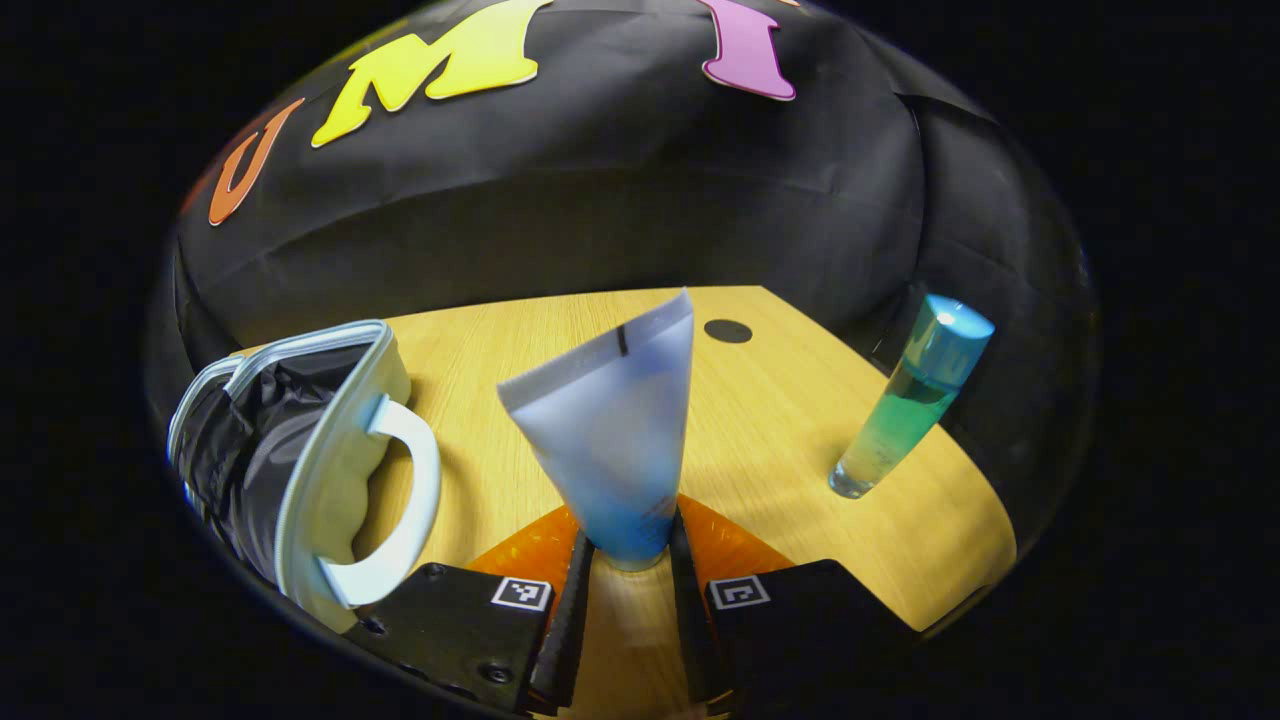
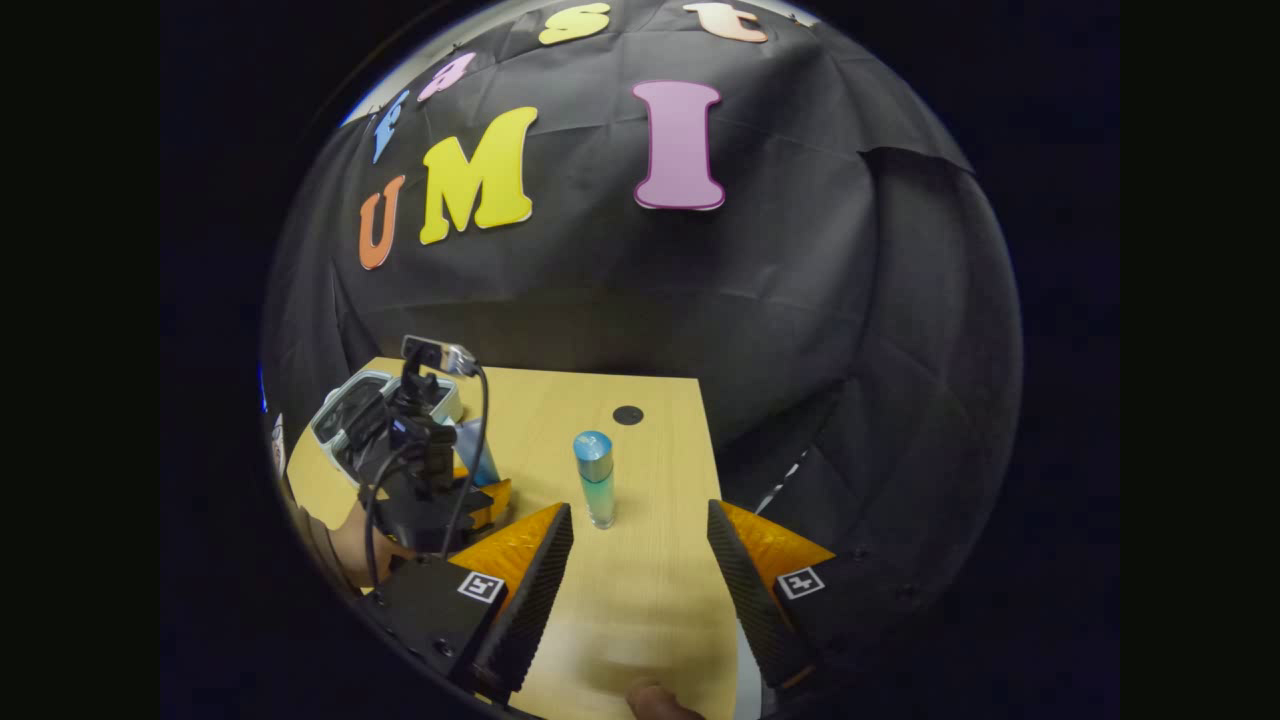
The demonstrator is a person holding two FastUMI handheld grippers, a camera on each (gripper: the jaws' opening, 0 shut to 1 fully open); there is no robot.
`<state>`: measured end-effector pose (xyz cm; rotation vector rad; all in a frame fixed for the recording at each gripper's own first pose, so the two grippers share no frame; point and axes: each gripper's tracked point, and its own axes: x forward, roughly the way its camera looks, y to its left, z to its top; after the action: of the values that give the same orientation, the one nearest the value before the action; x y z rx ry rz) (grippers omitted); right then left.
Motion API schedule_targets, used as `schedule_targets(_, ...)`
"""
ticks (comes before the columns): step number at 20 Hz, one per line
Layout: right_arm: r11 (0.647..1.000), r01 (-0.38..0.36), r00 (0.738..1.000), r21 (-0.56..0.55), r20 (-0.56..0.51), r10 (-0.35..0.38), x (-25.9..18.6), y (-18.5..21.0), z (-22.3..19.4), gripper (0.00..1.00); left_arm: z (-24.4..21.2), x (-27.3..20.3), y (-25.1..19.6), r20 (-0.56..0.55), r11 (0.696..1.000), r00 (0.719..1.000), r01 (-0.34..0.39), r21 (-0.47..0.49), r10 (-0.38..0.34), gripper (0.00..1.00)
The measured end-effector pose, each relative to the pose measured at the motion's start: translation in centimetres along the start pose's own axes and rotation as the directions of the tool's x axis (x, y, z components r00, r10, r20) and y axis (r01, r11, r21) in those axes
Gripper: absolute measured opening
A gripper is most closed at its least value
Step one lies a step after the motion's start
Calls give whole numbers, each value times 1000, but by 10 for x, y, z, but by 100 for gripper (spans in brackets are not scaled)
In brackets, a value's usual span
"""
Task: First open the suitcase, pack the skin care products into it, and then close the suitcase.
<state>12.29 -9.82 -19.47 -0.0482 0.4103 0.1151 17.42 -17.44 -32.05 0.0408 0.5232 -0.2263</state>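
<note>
Wood surface: light-grained tabletop [image 1: 760,420] carrying all items, with a small dark round spot [image 1: 727,331] near its far edge.
Left tool [image 1: 628,560]: clenched on a frosted tube [image 1: 612,440]; both fingers press the tube's lower, blue end, just above the cap.
Tube: pale translucent body, crimped flat end pointing up and tilted a little to the right in the left gripper view; lifted off the tabletop, as far as I can tell.
Suitcase [image 1: 300,450]: small, pale shell with a white handle [image 1: 405,510]; lies left of the tube, lid open, dark lining visible inside.
Bottle [image 1: 905,405]: clear, teal-green liquid, blue cap; stands on the tabletop well to the right of the tube, apart from the left tool.
Right tool [image 2: 640,570]: released, fingers spread wide, nothing between them; low over the near tabletop.
Bottle from right gripper view [image 2: 595,478]: upright, just ahead of the right tool's fingers, not touched.
Left tool from right gripper view [image 2: 470,505]: off to the left, a cable trailing from it, next to the suitcase [image 2: 345,410].
</note>
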Motion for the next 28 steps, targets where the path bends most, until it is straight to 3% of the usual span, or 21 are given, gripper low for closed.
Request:
schedule_targets(3,999,-45,999,1,-18,45,24,16,-4,80,18,-33,5,33,1000,999,15,-12,-14,43)
schedule_targets(7,1000,-29,999,5,-26,29,64,26,-12,80,29,-88,24,49,1000,999,-1,-26,3,43)
schedule_targets(10,1000,-14,1000,7,-26,14,93,33,-18,81,31,-133,46,38,998,998,-39,-50,41,42)
schedule_targets(15,997,72,997,-2,-22,-72,137,28,-32,80,8,-193,84,-15,986,992,-124,-108,123,42)
schedule_targets(19,996,86,996,28,-15,-85,161,34,-39,78,-8,-228,122,-63,962,975,-220,-162,212,43)
schedule_targets(20,996,87,996,30,-16,-86,163,36,-41,70,-10,-236,131,-68,955,972,-235,-178,227,43)
schedule_targets(21,993,116,993,17,-20,-116,166,33,-42,68,-9,-244,140,-69,950,967,-252,-186,244,42)
schedule_targets(24,987,155,987,38,-53,-152,170,29,-47,41,-7,-260,164,-58,948,960,-278,-153,272,42)
schedule_targets(28,982,190,978,13,-88,-188,146,33,-51,37,6,-270,191,-38,949,965,-261,-178,258,42)
